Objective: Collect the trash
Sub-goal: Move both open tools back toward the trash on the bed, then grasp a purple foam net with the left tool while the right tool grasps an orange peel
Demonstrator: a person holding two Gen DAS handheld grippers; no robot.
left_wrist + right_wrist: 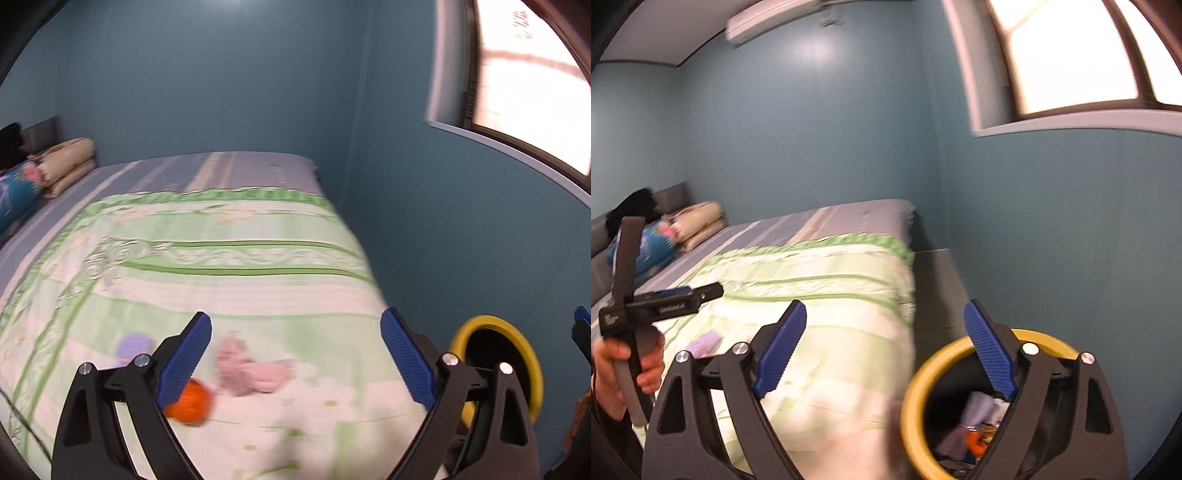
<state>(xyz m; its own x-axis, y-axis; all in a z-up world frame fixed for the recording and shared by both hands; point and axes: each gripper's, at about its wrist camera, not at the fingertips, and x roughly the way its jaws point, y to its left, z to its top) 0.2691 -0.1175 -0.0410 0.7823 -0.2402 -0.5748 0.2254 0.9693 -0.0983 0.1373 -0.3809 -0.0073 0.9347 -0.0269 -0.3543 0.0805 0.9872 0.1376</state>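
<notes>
Where the blue-green wall meets the window side of the room, the bed [229, 177] fills most of the left wrist view, a green-and-white patterned quilt [221, 266] spread over its near half. Folded bedding [66, 162] stacked at the far left corner, by the headboard. Yellow-rimmed trash bin [923, 376] stands on the floor just beside the bed's near right corner; crumpled scraps already inside, one orange. Left gripper [295, 362] over the quilt's near edge, jaws wide apart, nothing between the pads. Right gripper [884, 354] above the bin's rim, jaws likewise spread wide and empty. Trash still on the quilt near the near edge: a crumpled pink piece [251, 369], an orange ball [192, 404] just beside the left gripper's left pad, a lilac scrap [133, 345] further left. All blurred.
</notes>
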